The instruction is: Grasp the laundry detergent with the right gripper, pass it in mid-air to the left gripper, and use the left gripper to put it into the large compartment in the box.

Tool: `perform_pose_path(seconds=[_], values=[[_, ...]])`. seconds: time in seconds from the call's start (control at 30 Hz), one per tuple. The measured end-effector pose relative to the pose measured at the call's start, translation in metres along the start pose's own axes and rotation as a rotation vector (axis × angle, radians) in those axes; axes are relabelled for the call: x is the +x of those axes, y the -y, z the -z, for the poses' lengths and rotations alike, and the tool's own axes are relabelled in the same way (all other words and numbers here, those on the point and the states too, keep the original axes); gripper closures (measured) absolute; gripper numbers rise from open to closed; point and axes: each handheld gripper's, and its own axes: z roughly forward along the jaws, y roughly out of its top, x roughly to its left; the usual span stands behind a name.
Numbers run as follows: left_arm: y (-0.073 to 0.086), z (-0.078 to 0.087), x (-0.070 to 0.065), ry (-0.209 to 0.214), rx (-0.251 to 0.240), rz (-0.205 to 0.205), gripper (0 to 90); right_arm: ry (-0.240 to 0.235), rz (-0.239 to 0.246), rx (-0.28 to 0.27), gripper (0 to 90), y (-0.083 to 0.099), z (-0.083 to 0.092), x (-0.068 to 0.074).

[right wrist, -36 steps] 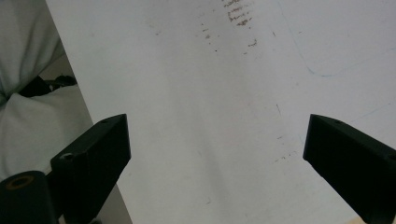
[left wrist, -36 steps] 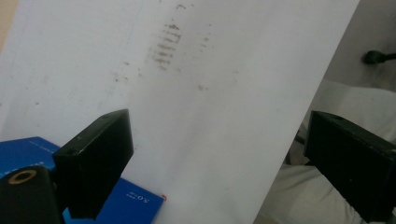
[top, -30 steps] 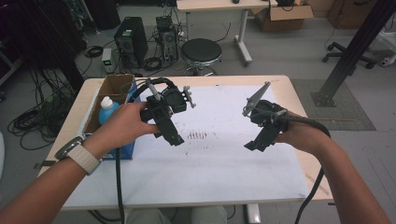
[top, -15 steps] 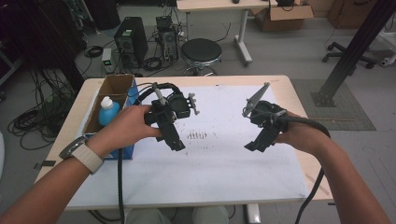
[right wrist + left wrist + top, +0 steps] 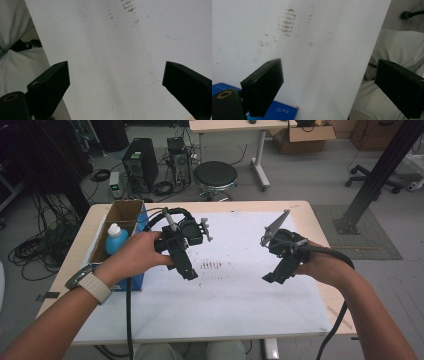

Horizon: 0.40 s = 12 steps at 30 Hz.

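Note:
Both hands hold their grippers above a white sheet [image 5: 235, 290] that covers the table. In the high view my left gripper [image 5: 190, 274] hangs over the sheet's left half, jaws pointing down toward the person. My right gripper [image 5: 270, 278] hovers over the right half, tilted the same way. A patch of brown smudge marks [image 5: 212, 265] lies on the sheet between them. In the left gripper view my left gripper [image 5: 328, 67] is open with nothing between the jaws. In the right gripper view my right gripper [image 5: 116, 66] is open too, over bare sheet.
A blue box [image 5: 134, 281] with an open cardboard top stands at the table's left edge and holds a white bottle with a blue cap [image 5: 116, 238]. The person's light trousers [image 5: 397, 45] show past the sheet's near edge. A stool [image 5: 215, 175] stands beyond the table.

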Motion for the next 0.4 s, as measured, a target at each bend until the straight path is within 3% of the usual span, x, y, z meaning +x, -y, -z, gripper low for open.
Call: perform_pose_path(seconds=[0.4], values=[[-0.0006, 0.0000, -0.0015, -0.004, 0.001, -0.001, 9.3, 0.006, -0.005, 0.002, 7.2, 0.0032, 0.0020, 0.0019]])
